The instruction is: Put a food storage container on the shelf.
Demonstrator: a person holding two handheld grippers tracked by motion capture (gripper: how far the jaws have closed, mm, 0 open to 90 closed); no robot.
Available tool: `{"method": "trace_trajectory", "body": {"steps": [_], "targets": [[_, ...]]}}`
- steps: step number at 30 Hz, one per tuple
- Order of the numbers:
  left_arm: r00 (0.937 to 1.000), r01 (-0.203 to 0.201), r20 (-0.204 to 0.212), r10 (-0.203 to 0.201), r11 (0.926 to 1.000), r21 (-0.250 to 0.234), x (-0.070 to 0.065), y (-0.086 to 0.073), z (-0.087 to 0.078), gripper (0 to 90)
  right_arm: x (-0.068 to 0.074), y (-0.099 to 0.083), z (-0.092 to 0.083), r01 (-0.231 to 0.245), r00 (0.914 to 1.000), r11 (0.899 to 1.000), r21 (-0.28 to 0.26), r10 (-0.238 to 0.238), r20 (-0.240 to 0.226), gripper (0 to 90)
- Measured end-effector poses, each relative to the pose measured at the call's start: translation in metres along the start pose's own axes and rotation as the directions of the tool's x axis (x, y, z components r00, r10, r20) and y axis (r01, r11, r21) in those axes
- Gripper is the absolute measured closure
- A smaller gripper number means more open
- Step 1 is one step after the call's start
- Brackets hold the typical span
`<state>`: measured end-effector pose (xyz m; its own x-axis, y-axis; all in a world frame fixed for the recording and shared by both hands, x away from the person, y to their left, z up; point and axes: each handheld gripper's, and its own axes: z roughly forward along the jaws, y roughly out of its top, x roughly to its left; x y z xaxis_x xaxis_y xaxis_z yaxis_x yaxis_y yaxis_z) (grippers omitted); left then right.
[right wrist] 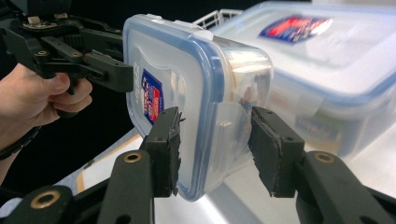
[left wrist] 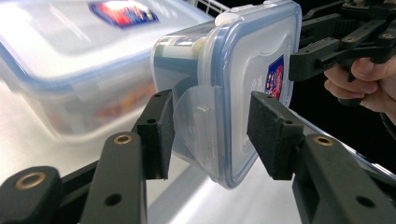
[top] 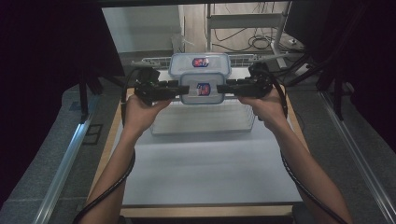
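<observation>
A small clear plastic container (top: 202, 88), blue-rimmed with a snap lid, is held above the counter (top: 205, 172), clamped at its end flaps by the left tongs (top: 180, 88) and right tongs (top: 219, 88). Its contents cannot be made out. A larger matching container (top: 200, 64) is seen just behind it.

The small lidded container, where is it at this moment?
In the high view, the small container is centred, held between the left gripper and right gripper, just in front of the larger container.

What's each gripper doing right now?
Left gripper: shut on small container, at its end.
Right gripper: shut on small container's other end.
</observation>
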<state>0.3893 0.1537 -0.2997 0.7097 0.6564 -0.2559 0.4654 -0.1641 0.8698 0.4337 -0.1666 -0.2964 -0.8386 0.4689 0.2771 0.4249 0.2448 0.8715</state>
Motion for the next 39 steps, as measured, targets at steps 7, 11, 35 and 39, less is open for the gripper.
{"method": "trace_trajectory", "body": {"steps": [7, 11, 35, 39], "targets": [[0.9998, 0.015, -0.008, -0.015, 0.9998, -0.016, 0.009, 0.025, 0.002, 51.8, -0.008, 0.020, 0.001, -0.016, 0.9997, 1.000, -0.027, 0.017, 0.017, 53.3], [0.9995, 0.031, -0.005, -0.031, 0.9989, -0.034, 0.017, 0.036, 0.004, 51.5, -0.012, 0.032, 0.002, -0.024, 0.9993, 0.999, -0.038, 0.025, 0.028, 53.4], [0.9912, 0.129, -0.024, -0.130, 0.9910, -0.035, 0.050, 0.064, 0.018, 49.5, -0.042, 0.067, 0.024, -0.102, 0.9933, 0.993, -0.054, 0.104, 0.050, 52.2], [0.9912, 0.125, -0.040, -0.126, 0.9917, -0.029, 0.050, 0.066, 0.020, 48.3, -0.043, 0.070, 0.026, -0.107, 0.9925, 0.993, -0.054, 0.110, 0.054, 51.2]]}}
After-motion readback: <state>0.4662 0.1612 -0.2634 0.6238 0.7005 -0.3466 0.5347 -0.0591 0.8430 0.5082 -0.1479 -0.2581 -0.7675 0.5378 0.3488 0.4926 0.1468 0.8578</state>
